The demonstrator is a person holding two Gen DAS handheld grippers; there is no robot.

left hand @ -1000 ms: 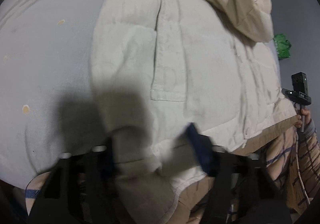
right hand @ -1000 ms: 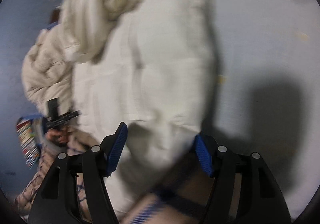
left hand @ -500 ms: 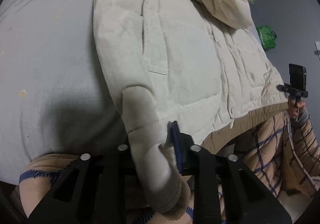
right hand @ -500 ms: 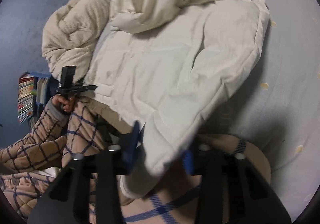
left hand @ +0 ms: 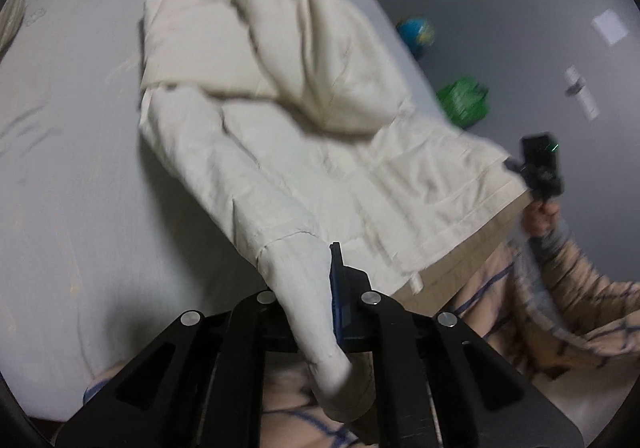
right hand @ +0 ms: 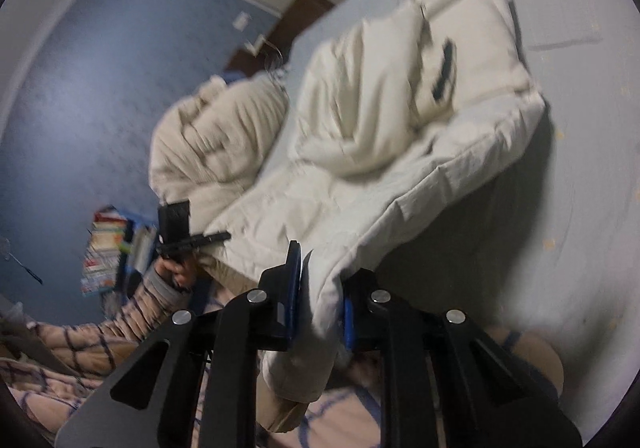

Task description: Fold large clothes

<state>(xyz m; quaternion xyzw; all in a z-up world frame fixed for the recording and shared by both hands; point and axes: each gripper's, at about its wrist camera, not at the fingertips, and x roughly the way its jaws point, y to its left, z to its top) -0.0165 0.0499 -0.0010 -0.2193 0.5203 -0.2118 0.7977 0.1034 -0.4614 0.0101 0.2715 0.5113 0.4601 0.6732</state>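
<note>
Lifting cream jacket [left hand: 304,152] by both sleeves.
Left gripper [left hand: 312,288], right gripper [right hand: 320,288] just closed, clamping cuffs (raise evenly, avoid slippage).

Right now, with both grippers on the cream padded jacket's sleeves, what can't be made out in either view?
- Left gripper, left wrist view: one pad hidden behind the sleeve of the cream padded jacket.
- Right gripper, right wrist view: sleeve cuff blurred below the fingers.
- Small green object on the floor, left wrist view: too blurred to identify.
</note>
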